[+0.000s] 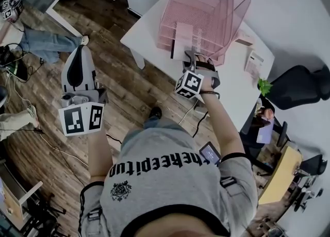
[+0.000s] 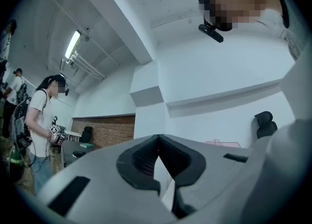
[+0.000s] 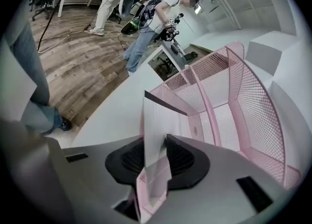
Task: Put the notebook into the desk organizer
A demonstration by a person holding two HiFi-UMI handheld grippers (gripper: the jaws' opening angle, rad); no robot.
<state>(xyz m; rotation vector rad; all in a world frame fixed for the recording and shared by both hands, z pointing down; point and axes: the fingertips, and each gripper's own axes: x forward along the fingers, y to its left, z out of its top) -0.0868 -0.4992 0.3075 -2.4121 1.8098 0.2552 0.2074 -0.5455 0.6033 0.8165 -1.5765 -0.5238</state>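
The pink mesh desk organizer (image 1: 206,9) stands on the white desk (image 1: 147,32); in the right gripper view the organizer (image 3: 234,86) fills the right side. A white notebook (image 1: 180,45) with a dark edge stands upright in its front compartment. My right gripper (image 1: 193,56) reaches down to it. In the right gripper view the notebook (image 3: 156,130) leans across the gap between the jaws of my right gripper (image 3: 157,146), which stand apart from it. My left gripper (image 1: 80,51) hangs over the wooden floor, far from the desk. The left gripper (image 2: 157,138) has its tips together and holds nothing.
A small white card (image 1: 253,63), a green plant (image 1: 264,85) and a black chair (image 1: 301,86) lie past the desk's right end. A person's legs (image 1: 49,45) are on the floor at the left. Another person (image 2: 41,121) stands by a dark table.
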